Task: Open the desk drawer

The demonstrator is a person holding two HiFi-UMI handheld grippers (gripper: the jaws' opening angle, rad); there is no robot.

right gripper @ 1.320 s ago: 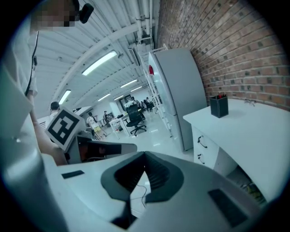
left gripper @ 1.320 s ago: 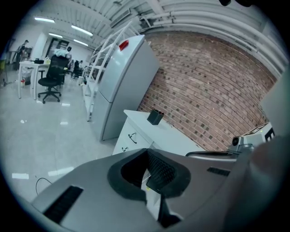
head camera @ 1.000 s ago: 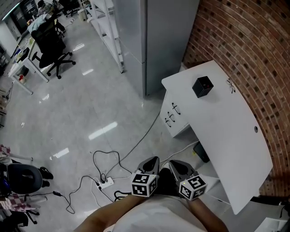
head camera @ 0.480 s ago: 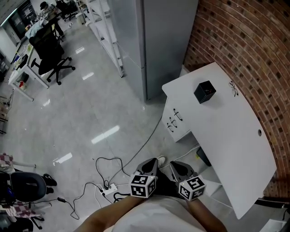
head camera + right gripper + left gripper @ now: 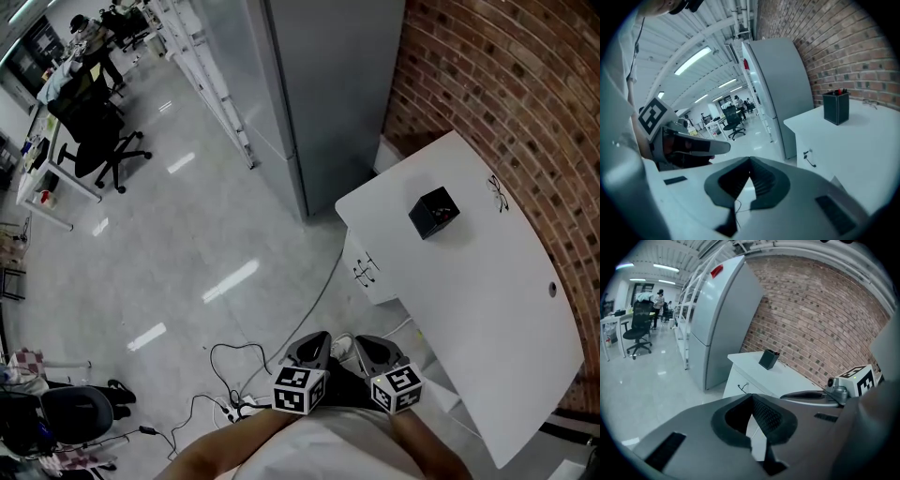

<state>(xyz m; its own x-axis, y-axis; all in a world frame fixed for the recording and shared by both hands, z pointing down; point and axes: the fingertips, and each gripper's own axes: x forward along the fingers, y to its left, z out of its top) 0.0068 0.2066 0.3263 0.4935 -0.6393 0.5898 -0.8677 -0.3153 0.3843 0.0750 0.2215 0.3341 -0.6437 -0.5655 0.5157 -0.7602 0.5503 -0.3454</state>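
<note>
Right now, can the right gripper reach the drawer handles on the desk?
Probably not from here. The right gripper sits close to the person, short of the drawer handles, with bare floor between. Nothing blocks the way, but its jaws are shut.

The floor (image 5: 187,234) is glossy and polished; the wall (image 5: 506,84) is rough red brick; the desk (image 5: 469,300) is smooth matt white; the cabinet (image 5: 328,84) looks like satin grey metal.

No legible text, label, brand or number shows anywhere.
</note>
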